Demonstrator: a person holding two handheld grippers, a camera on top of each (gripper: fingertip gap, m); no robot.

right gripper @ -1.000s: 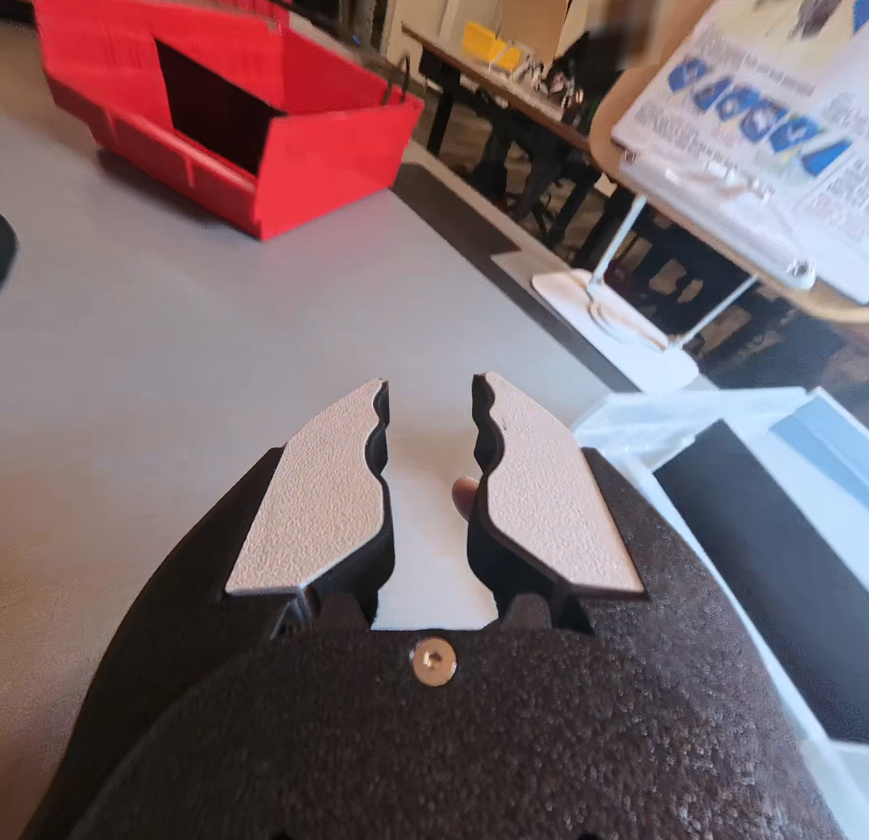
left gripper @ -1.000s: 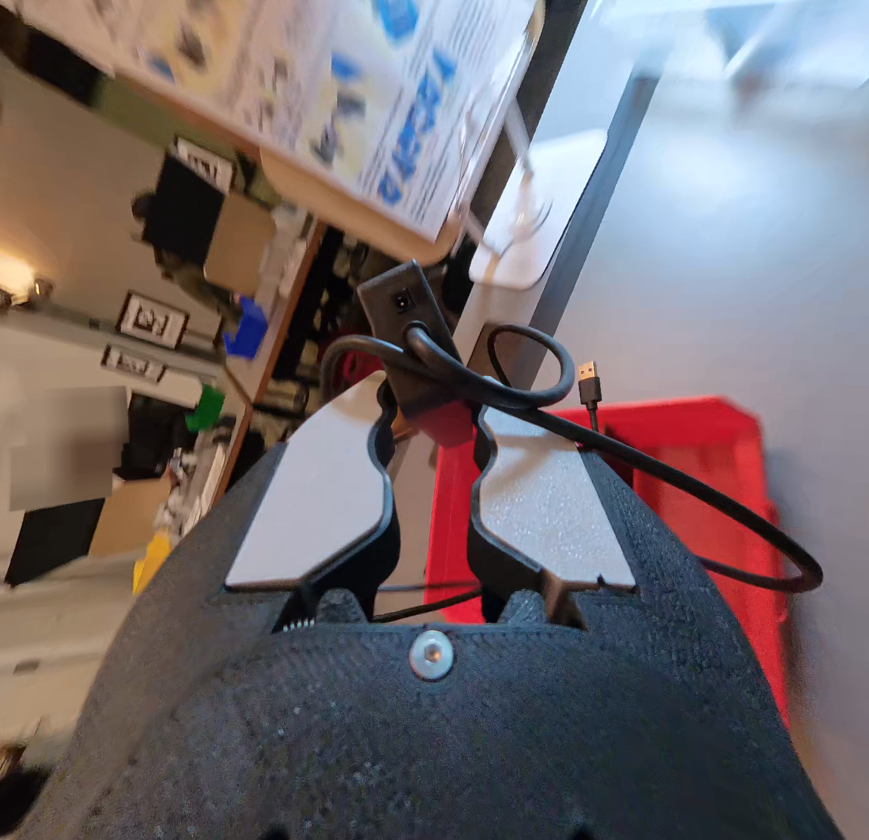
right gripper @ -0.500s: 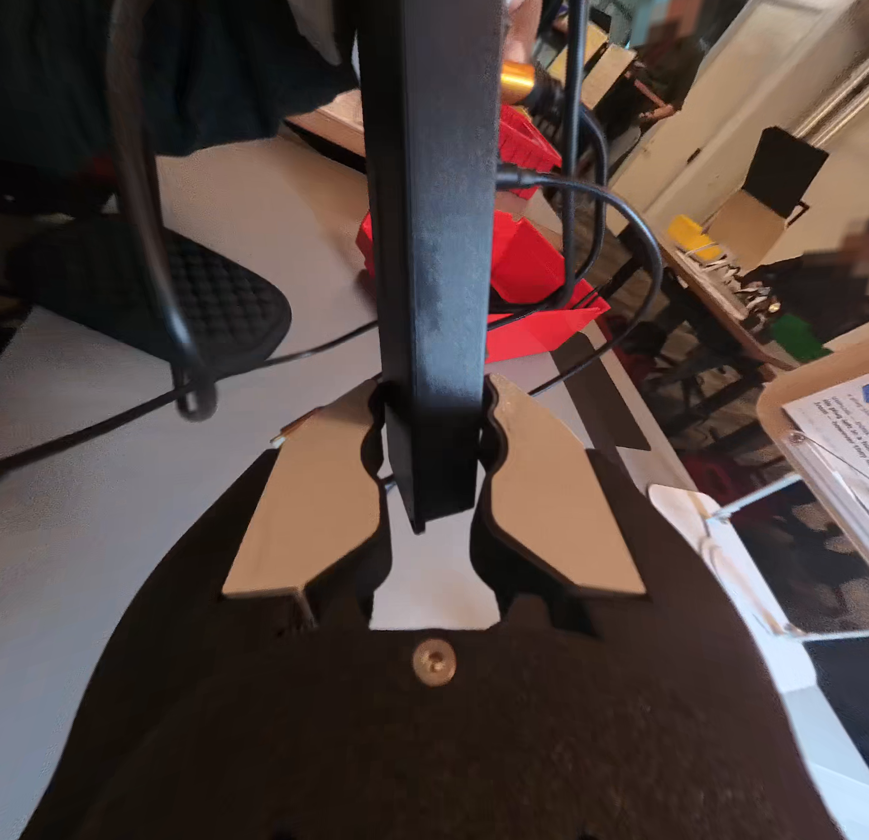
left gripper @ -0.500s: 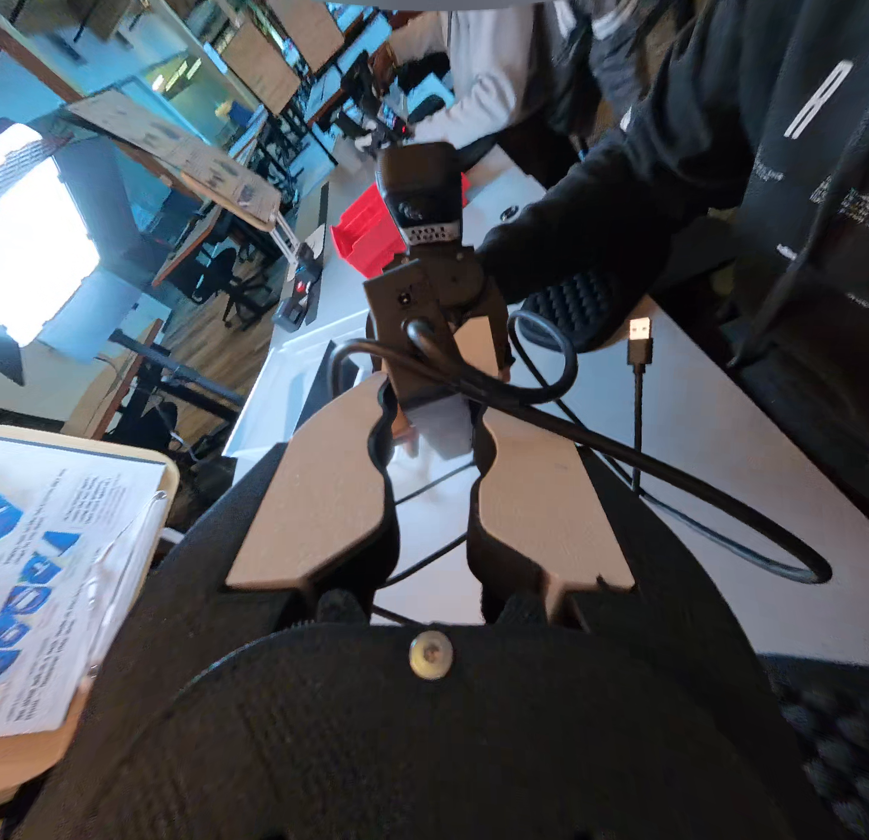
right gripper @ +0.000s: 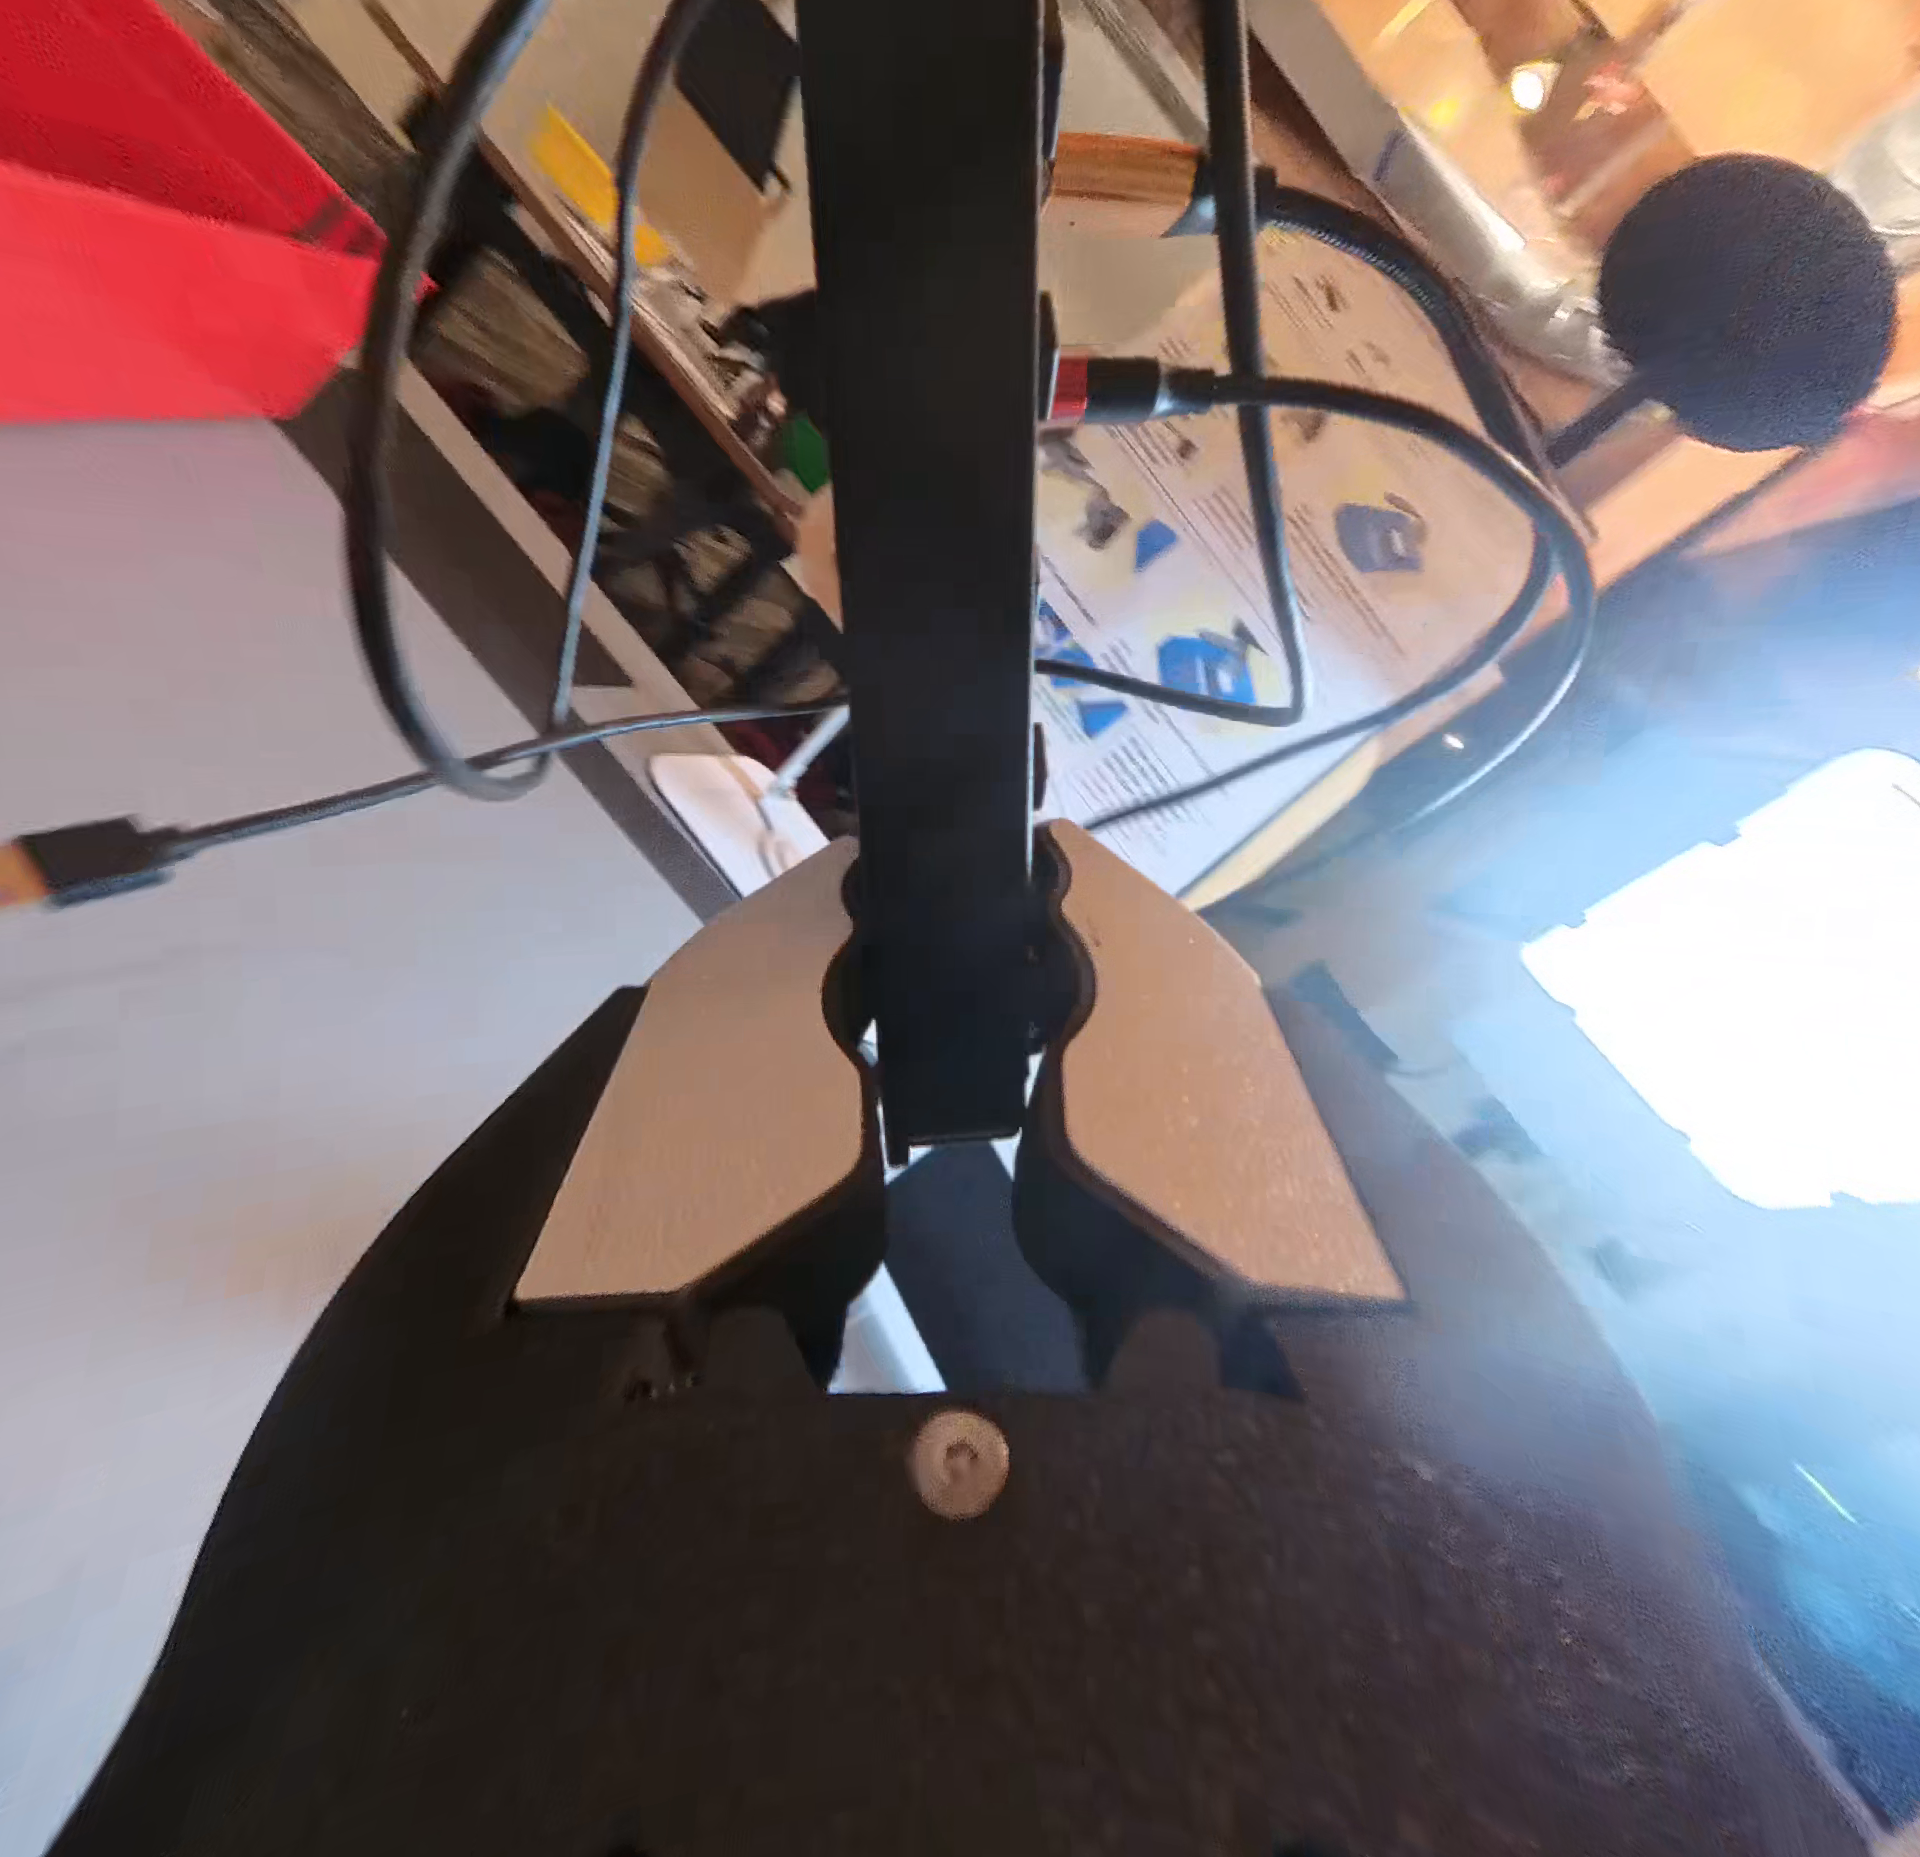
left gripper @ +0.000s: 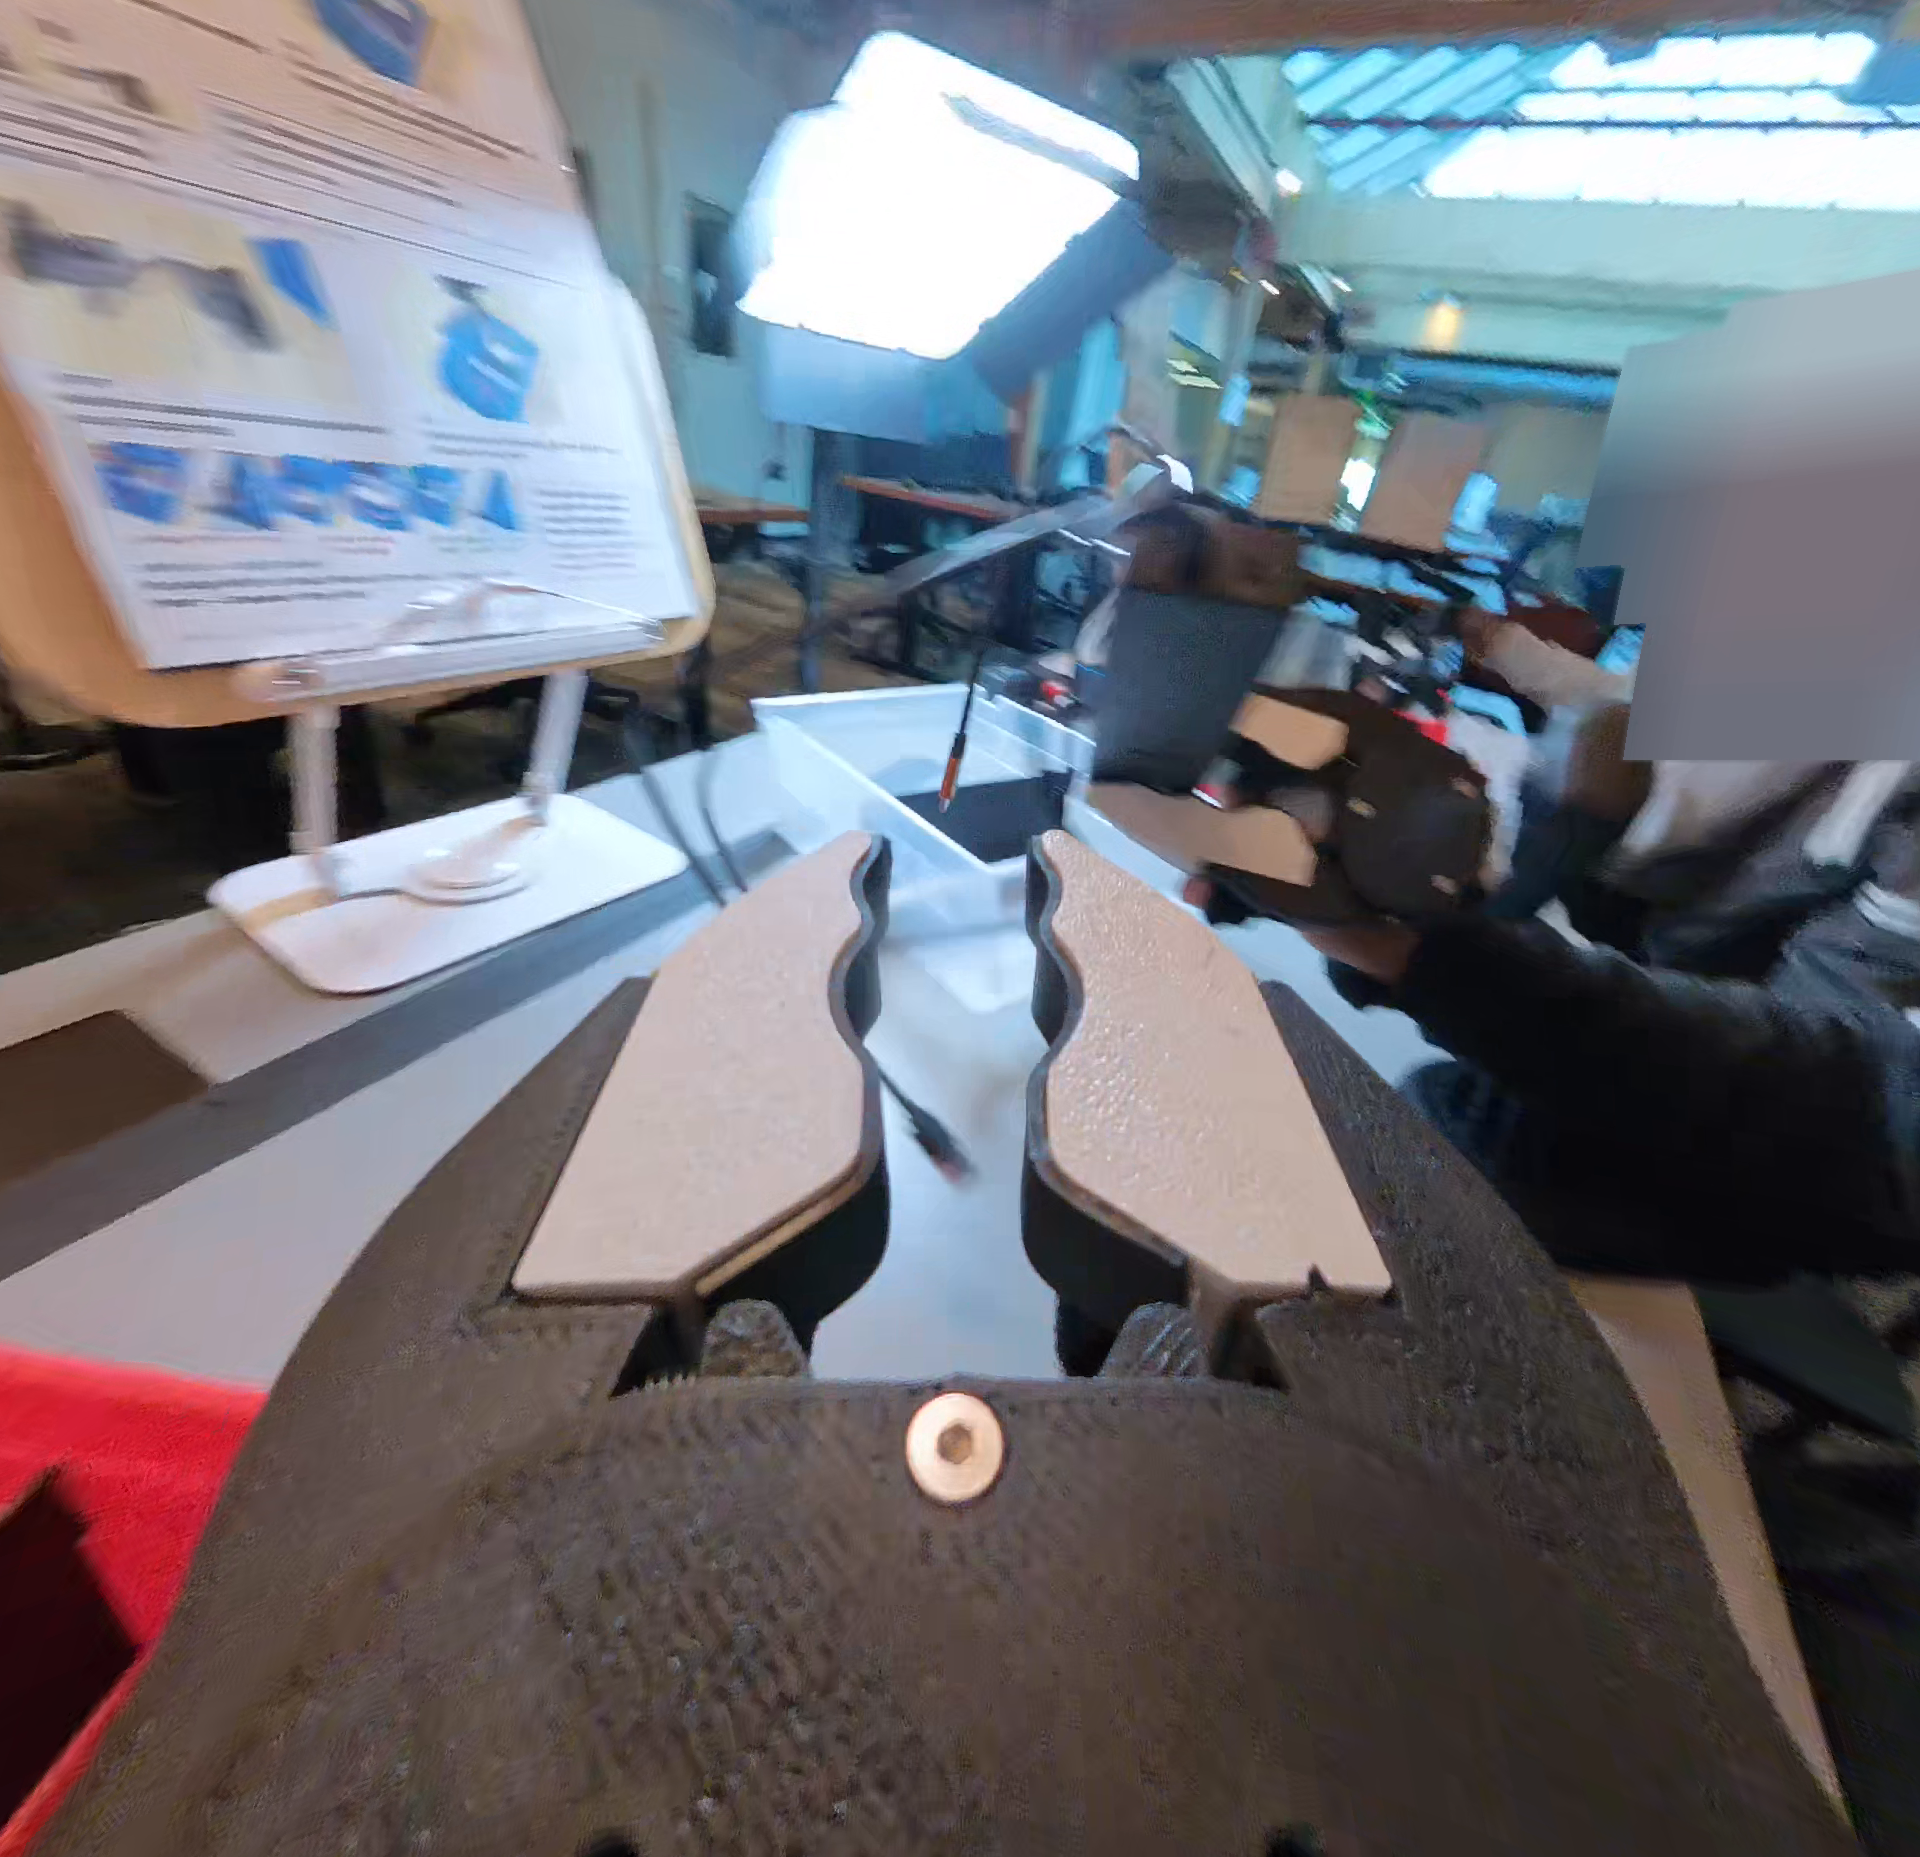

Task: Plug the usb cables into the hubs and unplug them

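Left wrist view: printed sheet on a white-footed stand (left gripper: 343, 685) at left, clear plastic tray (left gripper: 935, 768) ahead on the grey table (left gripper: 208, 1236), corner of a red plastic bin (left gripper: 94, 1495) at lower left. Left gripper (left gripper: 956, 872) empty, fingers parted by a moderate gap; a blurred cable end (left gripper: 935, 1142) lies below that gap. Right wrist view: right gripper (right gripper: 945, 872) clamped on a long black USB hub (right gripper: 925, 457), held aloft, one red-collared plug (right gripper: 1101, 394) seated in its side, thin black cables (right gripper: 416, 457) looping around it, a loose USB plug (right gripper: 83, 857) dangling at left.
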